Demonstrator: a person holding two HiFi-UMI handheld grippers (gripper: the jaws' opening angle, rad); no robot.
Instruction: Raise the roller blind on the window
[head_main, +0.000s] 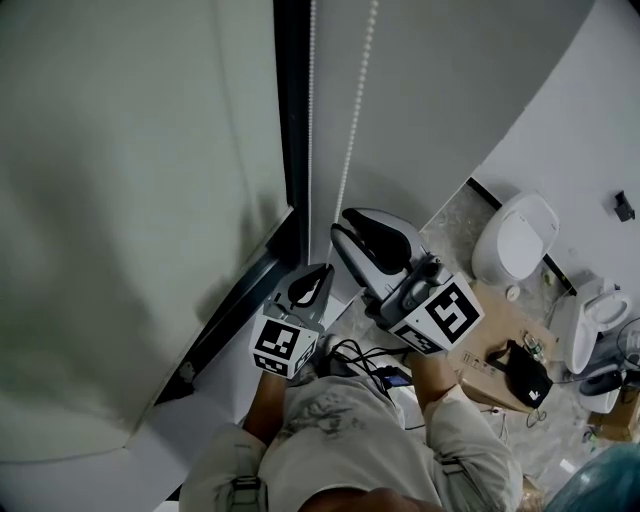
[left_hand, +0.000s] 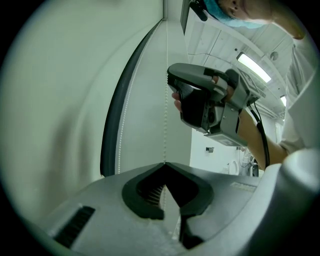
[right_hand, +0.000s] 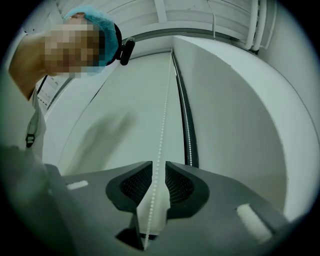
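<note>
The left tool (left_hand: 165, 165) has its jaws closed tip to tip on the bead chain (left_hand: 165, 100), which rises straight up from them. Left of the chain a dark window frame (left_hand: 111, 135) curves upward with a second beaded strand (left_hand: 121, 132) running along it, and the pale roller blind (left_hand: 55, 100) lies beyond. Just right of the chain and higher up is the right tool (left_hand: 187, 95), with a person's forearm (left_hand: 248, 135) behind it

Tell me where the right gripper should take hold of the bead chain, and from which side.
Grip the bead chain on the straight, taut strand away from the window frame, coming square-on from the room side; the open right gripper straddles it.
</note>
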